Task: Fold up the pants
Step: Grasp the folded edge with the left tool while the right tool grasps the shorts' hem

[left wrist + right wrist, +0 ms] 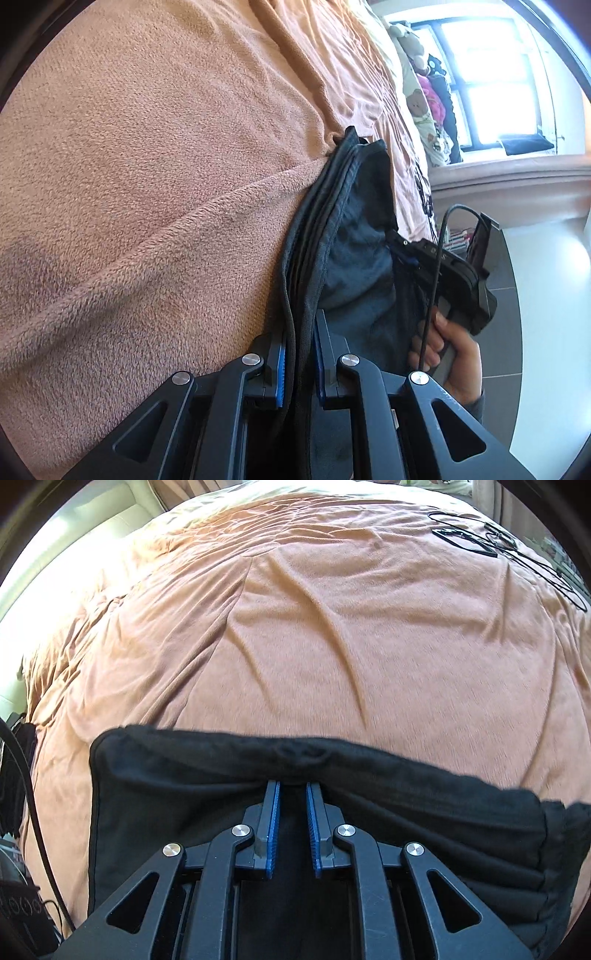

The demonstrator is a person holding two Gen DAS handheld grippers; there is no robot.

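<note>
Left wrist: left gripper (299, 365) fingers pinch pants (354, 236); right gripper (292, 827) fingers pinch pants too.

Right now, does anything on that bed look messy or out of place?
Mostly no. The pants are held by both grippers, left gripper and right gripper. The orange blanket is wrinkled, and loose black cables lie at its far corner.
</note>
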